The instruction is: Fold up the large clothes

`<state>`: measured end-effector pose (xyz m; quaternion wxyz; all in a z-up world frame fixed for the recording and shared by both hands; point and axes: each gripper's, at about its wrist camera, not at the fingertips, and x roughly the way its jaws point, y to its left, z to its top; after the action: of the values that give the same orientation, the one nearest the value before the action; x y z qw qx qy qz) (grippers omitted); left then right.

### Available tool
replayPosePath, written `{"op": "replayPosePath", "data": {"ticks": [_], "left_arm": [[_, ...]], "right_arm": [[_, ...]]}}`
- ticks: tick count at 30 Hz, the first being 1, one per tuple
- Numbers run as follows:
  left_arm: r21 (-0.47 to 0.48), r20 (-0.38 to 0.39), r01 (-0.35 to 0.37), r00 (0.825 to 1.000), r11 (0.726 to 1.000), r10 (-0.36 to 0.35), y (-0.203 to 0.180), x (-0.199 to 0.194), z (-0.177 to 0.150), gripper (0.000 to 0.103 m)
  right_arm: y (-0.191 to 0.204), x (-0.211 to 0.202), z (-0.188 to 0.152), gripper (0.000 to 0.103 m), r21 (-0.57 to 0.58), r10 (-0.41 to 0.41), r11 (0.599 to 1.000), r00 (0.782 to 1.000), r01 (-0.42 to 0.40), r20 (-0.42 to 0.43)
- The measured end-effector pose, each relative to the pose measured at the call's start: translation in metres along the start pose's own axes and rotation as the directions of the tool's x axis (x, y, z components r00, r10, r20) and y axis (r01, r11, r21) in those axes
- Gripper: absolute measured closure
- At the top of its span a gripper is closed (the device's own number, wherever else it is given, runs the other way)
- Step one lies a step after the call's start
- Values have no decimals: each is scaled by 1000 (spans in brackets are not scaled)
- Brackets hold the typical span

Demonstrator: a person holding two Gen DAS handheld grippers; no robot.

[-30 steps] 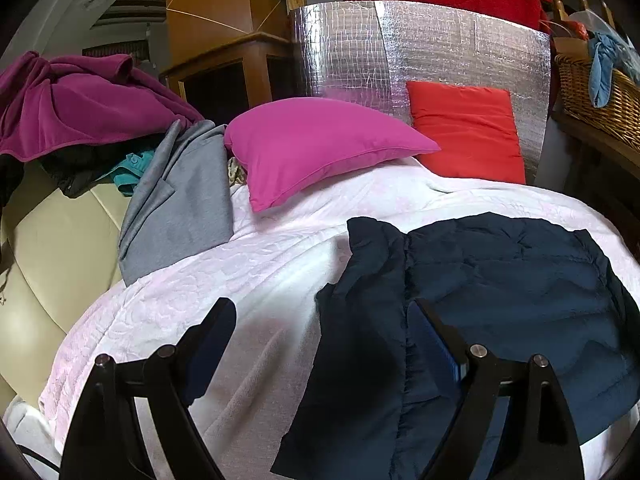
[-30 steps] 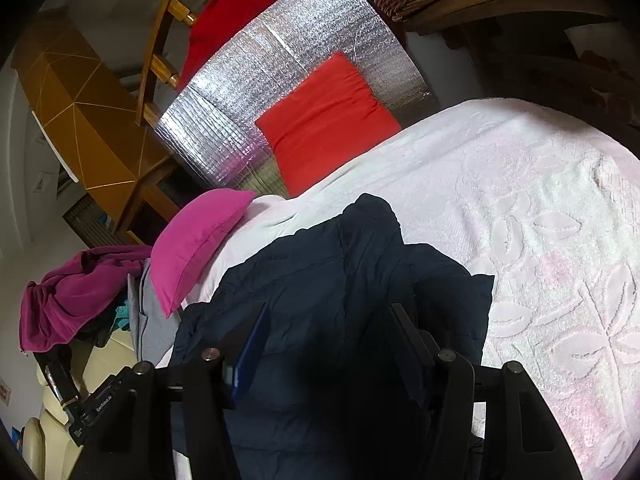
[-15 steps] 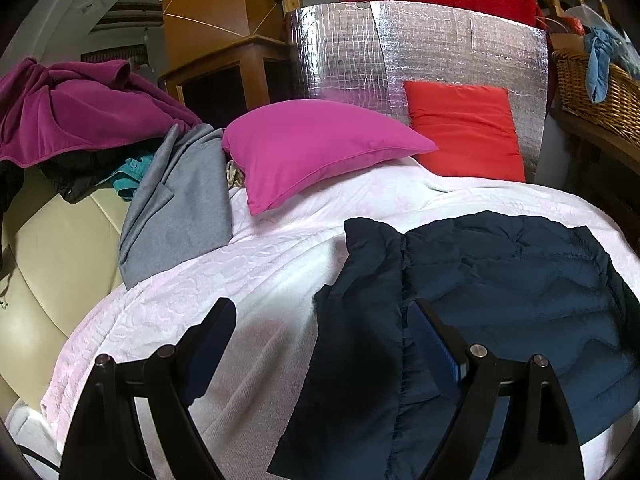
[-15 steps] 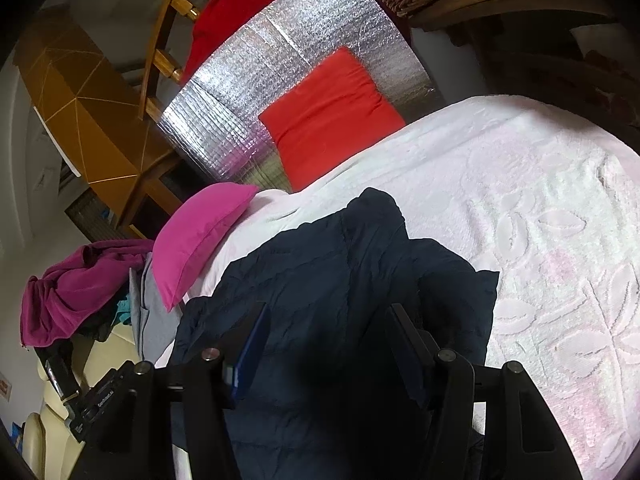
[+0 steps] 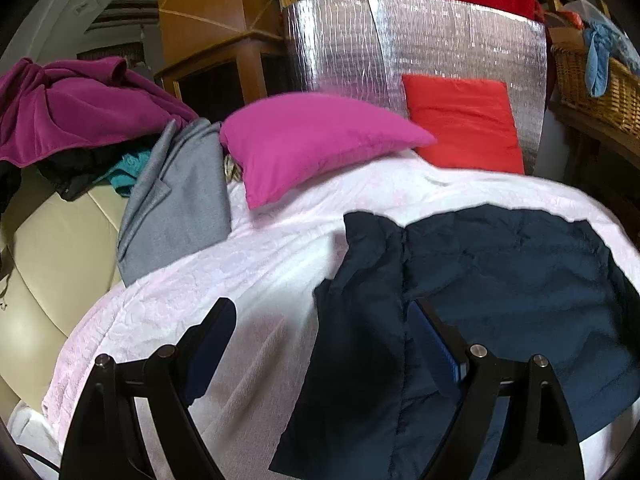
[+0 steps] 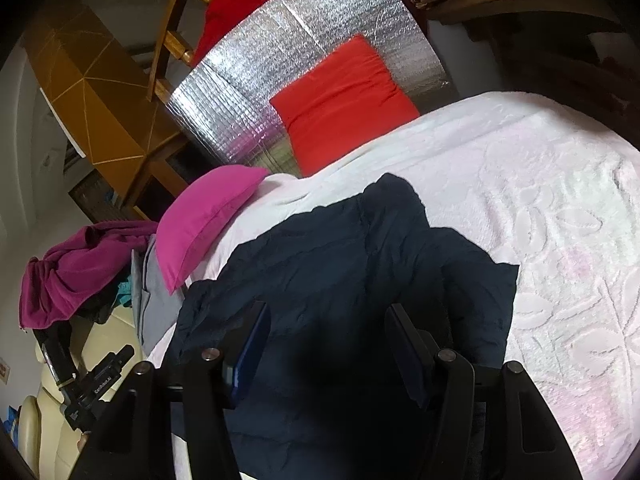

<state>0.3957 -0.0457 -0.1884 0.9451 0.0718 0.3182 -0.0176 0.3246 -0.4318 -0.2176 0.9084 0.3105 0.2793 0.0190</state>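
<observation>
A dark navy jacket point(image 5: 500, 288) lies spread on the pale pink bedspread point(image 5: 240, 272), one sleeve folded in along its side. The left gripper point(image 5: 324, 332) hovers over that sleeve edge, fingers apart and holding nothing. The right gripper point(image 6: 326, 332) hangs above the jacket's middle, fingers likewise apart, with a magenta pillow point(image 5: 312, 140) beyond.

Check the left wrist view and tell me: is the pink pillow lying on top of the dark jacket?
No, the pink pillow lies farther back on the white blanket, apart from the dark jacket.
</observation>
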Motion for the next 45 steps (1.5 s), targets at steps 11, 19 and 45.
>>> {"op": "replayPosePath", "data": {"ticks": [11,19,45], "left_arm": [[-51,-380,107,917,993,-118,9,74,-31,15],[-72,-314,110,941,991,-127,25,51,-20,15],[-118,-287,181,935,976,-208,35,57,-7,15]], "right_arm": [[5,59,-21,40,-28,-157,988,978,154,-134],[19,45,-23,40,-43,-247,969,964,244,-99],[7,2,-1,36,-37,-132,991,991,131,-33]]}}
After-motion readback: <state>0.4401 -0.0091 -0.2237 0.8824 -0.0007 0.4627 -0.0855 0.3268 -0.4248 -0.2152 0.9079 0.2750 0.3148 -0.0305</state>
